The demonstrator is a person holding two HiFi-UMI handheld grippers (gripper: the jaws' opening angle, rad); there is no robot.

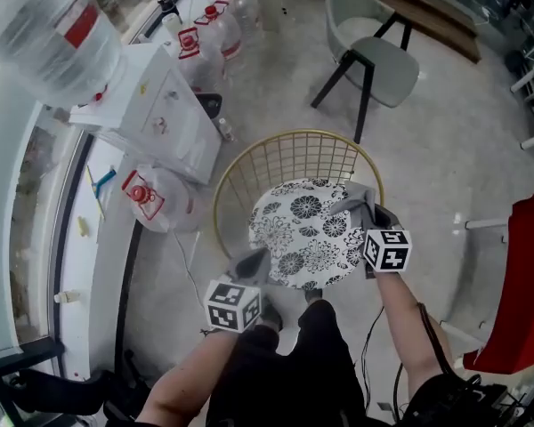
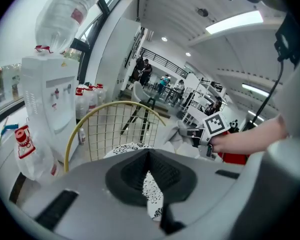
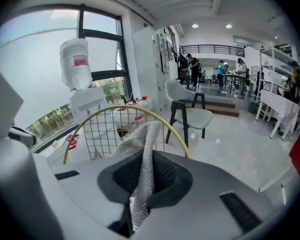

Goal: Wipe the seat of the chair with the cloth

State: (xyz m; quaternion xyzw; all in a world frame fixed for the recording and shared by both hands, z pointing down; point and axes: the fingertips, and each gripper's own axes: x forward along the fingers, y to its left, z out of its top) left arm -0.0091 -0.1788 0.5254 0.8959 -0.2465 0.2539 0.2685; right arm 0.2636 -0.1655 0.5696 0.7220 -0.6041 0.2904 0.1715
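Chair, gold wire back, stands on the pale floor beside a white water dispenser. Its round floral seat is uncovered. Grey mesh cloth lies at the seat's right edge, clamped between the right gripper's jaws. Left gripper is at the seat's near-left edge, jaws closed together on nothing.
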